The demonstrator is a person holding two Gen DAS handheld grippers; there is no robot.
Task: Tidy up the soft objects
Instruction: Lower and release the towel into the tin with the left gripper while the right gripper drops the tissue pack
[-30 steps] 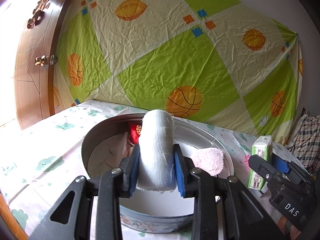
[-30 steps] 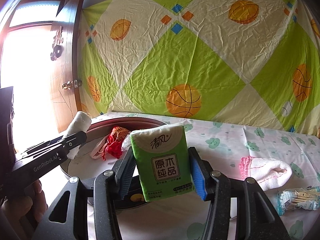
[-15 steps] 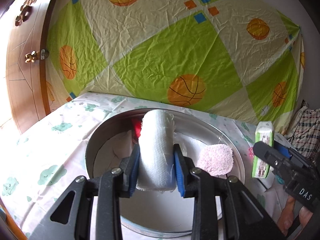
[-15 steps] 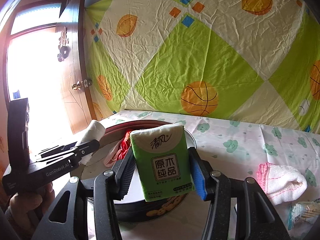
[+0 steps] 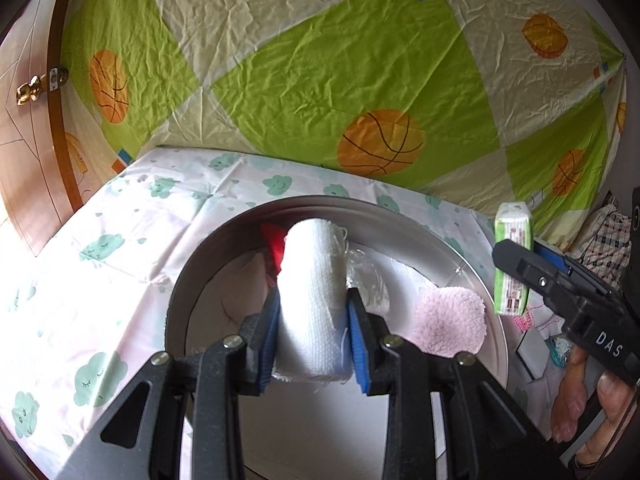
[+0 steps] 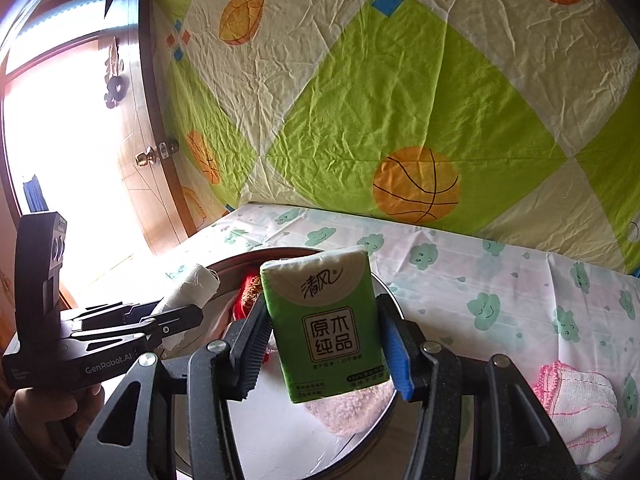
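Note:
My left gripper (image 5: 313,320) is shut on a white gauze roll (image 5: 312,296), held upright above the round metal tin (image 5: 200,276). In the right wrist view the same roll (image 6: 192,286) sticks out of the left gripper over the tin's left rim. My right gripper (image 6: 325,340) is shut on a green tissue pack (image 6: 326,326), held over the tin (image 6: 390,294); the left wrist view shows that pack (image 5: 513,258) above the tin's right rim. Inside the tin lie a pink fluffy pad (image 5: 450,320), a red pouch (image 5: 274,246) and pale cloth.
A white sock with pink trim (image 6: 578,404) lies on the cloud-print tablecloth (image 6: 480,276) right of the tin. A green and cream basketball sheet (image 5: 320,80) hangs behind the table. A wooden door with a brass knob (image 5: 28,90) stands at the left.
Both grippers have moved forward over the tin, which now fills more of each view. The tissue pack has come from beside the tin to above it. Both grips are unchanged.

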